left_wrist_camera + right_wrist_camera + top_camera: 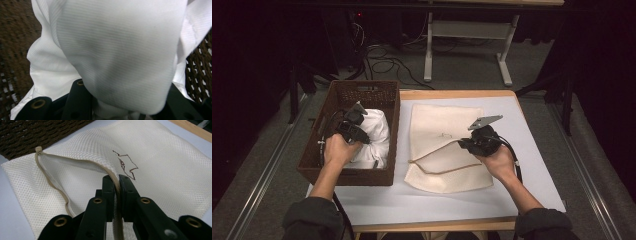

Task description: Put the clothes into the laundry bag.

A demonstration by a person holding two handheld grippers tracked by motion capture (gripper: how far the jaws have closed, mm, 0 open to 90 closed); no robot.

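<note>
Here, left claw point(358, 120) gripping white garment point(374, 131), basket point(362, 90)

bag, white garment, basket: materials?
Bag: cream synthetic mesh by the look, with a fine grid of holes, matte, and a tan zipper edge. White garment: finely ribbed woven cloth with a slight sheen, possibly cotton blend. Basket: dark brown woven wicker or rattan, and light shows through the weave.
</note>
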